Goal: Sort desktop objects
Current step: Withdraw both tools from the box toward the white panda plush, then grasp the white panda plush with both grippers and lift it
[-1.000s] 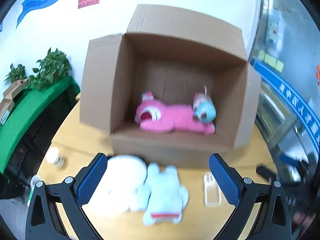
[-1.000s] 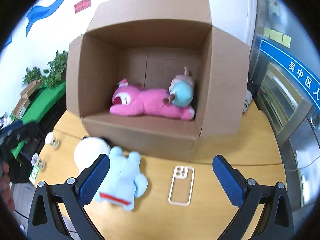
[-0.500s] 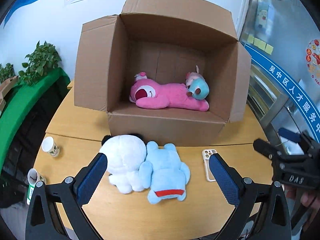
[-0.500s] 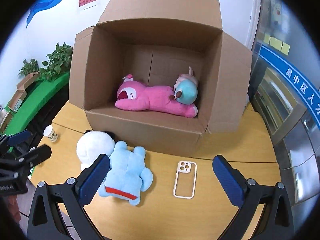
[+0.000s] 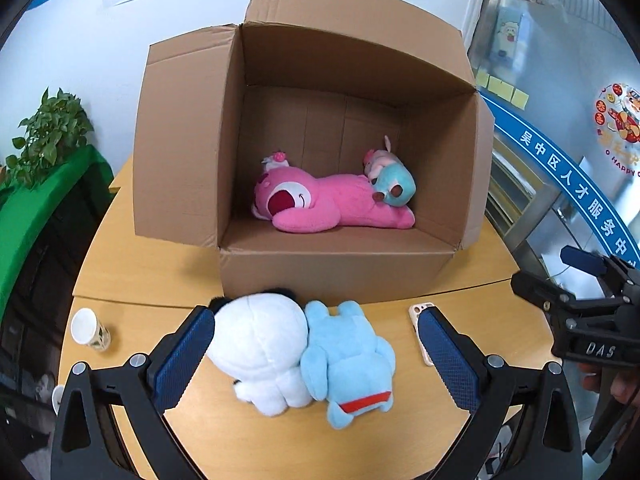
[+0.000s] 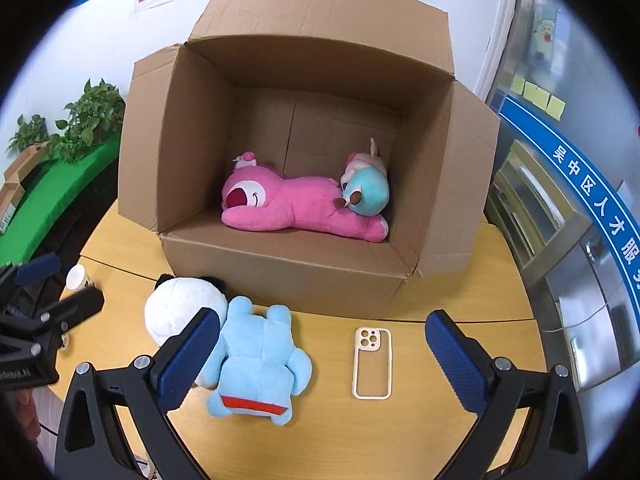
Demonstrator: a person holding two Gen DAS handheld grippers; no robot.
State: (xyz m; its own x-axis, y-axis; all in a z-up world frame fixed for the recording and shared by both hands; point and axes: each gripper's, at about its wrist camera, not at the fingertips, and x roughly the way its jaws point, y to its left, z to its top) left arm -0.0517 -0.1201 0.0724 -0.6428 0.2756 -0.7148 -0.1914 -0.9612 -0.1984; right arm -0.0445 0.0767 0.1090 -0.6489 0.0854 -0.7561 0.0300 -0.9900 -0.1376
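Observation:
A cardboard box (image 5: 460,92) (image 6: 192,128) lies on its side on the wooden table, opening toward me. Inside rest a pink plush bear (image 5: 320,204) (image 6: 288,204) and a small teal-headed doll (image 5: 394,186) (image 6: 366,192). In front of the box lie a white plush (image 5: 260,348) (image 6: 180,312) and a light blue plush (image 5: 348,360) (image 6: 256,364), touching. A clear phone case (image 6: 372,362) (image 5: 420,328) lies to their right. My left gripper (image 5: 316,356) stands open above the two plushes. My right gripper (image 6: 324,360) is open over the blue plush and the case.
A paper cup (image 5: 86,328) (image 6: 78,278) stands at the table's left edge. Green plants (image 5: 48,132) sit on a green surface at far left. A glass cabinet (image 6: 560,208) is at right. Each wrist view shows the other gripper at its side.
Both grippers have pulled back and tilted down, so the box and plushes sit more centred. Both stay open; nothing on the table has moved.

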